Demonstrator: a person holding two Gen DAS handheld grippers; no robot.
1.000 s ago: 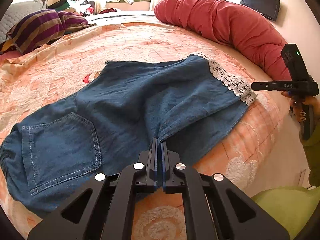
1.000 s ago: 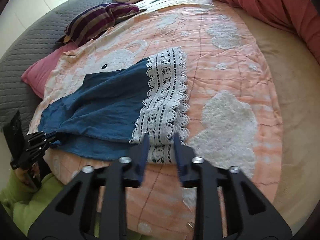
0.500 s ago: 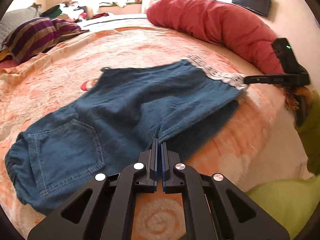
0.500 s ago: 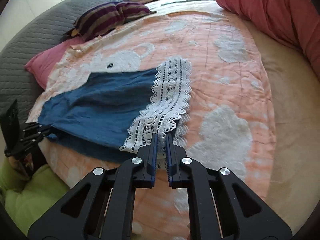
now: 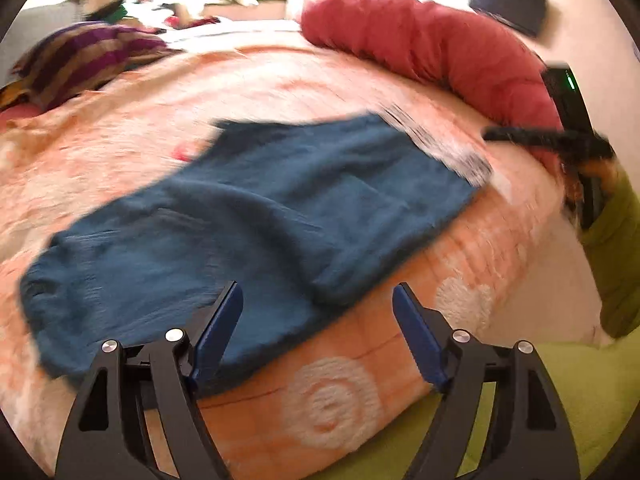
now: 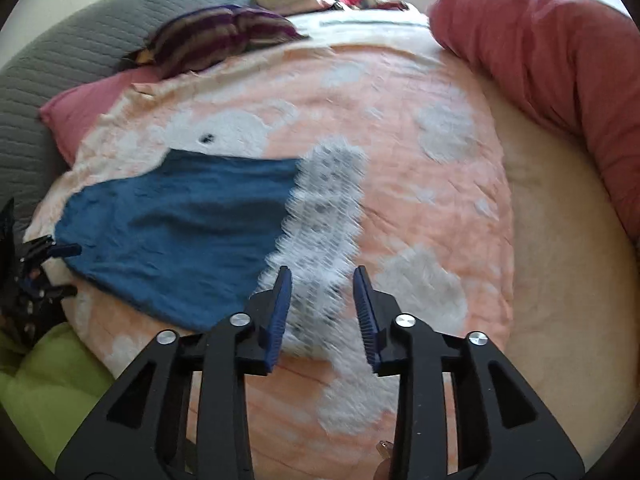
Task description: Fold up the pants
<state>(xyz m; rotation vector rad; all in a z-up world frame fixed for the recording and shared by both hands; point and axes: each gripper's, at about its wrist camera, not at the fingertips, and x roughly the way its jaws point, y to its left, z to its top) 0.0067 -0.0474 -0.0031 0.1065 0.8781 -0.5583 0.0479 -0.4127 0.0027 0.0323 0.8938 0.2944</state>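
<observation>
Blue denim pants (image 5: 248,216) with a white lace hem (image 5: 444,148) lie folded lengthwise on the peach blanket (image 5: 280,92), legs one over the other. My left gripper (image 5: 318,300) is open and empty, just off the near edge of the pants at mid-length. My right gripper (image 6: 323,282) is open and empty, its jaws either side of the near end of the lace hem (image 6: 328,208); whether it touches is unclear. The denim (image 6: 180,224) lies left of the hem. The right gripper also shows in the left wrist view (image 5: 536,136), the left in the right wrist view (image 6: 44,252). Both views are motion-blurred.
A long red bolster (image 5: 432,48) runs along the far right of the bed. A striped pillow (image 5: 84,56) and a pink pillow (image 6: 92,100) lie at the left, with a grey quilted cushion (image 6: 72,40). My green sleeve (image 5: 616,248) is at the bed's near edge.
Both grippers were shut on the pants half a second ago, left on the leg edge, right on the lace hem. Both have opened, let go and drawn back a little.
</observation>
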